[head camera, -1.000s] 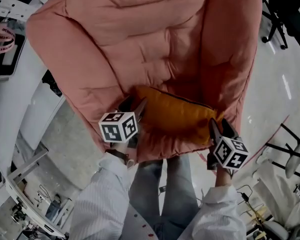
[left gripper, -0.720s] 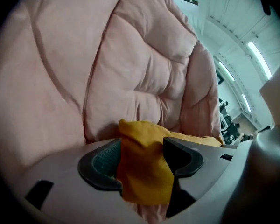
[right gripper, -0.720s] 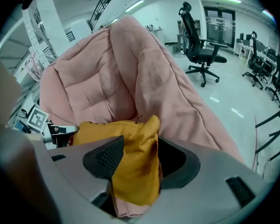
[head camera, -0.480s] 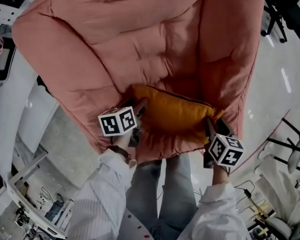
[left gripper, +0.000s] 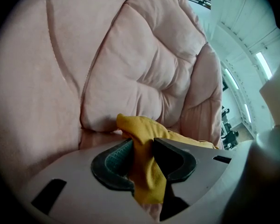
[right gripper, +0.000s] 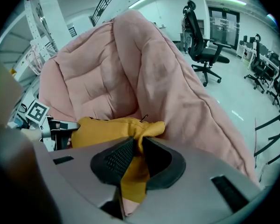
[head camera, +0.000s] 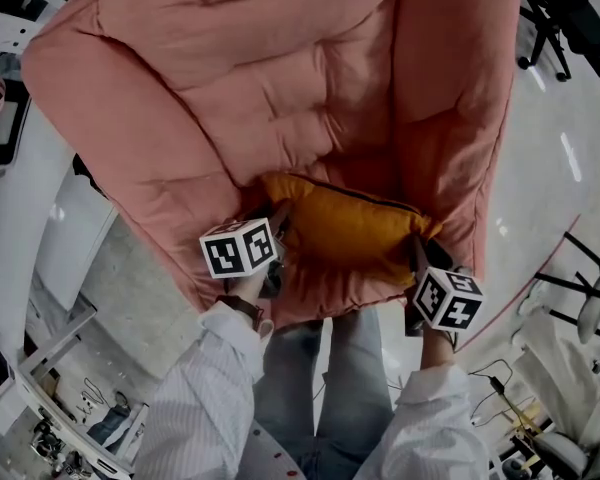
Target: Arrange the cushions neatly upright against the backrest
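As left gripper [left gripper: 142, 146] and right gripper [right gripper: 139, 146] jaws close on its corners, the cushion [head camera: 352, 236] lies flat, crosswise.

In the head view the yellow cushion [head camera: 345, 230] has both near corners hidden, pinched between the closing fingers of the left gripper [left gripper: 143, 158] and right gripper [right gripper: 137, 157]. The pink armchair [head camera: 230, 88] is cut off at the far edge.

Striped white sleeves [head camera: 202, 408], blue jeans [head camera: 325, 388], black-and-white marker cubes [head camera: 240, 249]
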{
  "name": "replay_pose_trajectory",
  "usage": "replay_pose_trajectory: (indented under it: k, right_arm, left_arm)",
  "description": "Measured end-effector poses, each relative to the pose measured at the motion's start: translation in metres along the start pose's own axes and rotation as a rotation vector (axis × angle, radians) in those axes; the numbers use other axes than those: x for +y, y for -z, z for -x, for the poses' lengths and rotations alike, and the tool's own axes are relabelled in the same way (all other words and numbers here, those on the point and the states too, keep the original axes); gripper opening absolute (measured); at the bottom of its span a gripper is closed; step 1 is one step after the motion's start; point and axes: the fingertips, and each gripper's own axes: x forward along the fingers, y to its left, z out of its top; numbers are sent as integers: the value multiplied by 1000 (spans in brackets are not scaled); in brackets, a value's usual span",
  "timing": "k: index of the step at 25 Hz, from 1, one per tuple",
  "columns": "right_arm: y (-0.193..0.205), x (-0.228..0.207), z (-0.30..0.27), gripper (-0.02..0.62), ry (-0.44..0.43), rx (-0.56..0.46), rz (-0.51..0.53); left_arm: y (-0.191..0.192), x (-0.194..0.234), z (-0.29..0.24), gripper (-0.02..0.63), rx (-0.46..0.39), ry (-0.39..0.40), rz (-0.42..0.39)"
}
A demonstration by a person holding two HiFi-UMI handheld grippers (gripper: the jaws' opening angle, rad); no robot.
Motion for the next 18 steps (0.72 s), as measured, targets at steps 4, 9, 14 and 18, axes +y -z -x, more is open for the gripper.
replay_pose_trajectory:
  k: [4, 9, 14, 18]
  right_arm:
    - [4, -1, 3, 58, -4, -6, 6]
    - [1, -3, 8, 57, -18, 0, 30]
    - [-1, 4, 16, 57, -39, 1, 66]
    - [-18, 16, 20, 57, -68, -15, 120]
  left_arm:
    - [4, -3, 6, 138, -20, -6, 0]
    - [4, -10, 18, 138, -53, -10, 6]
    - [7, -12, 39, 138, -98, -18, 39]
    - [9, -11, 63, 140, -155, -27, 88]
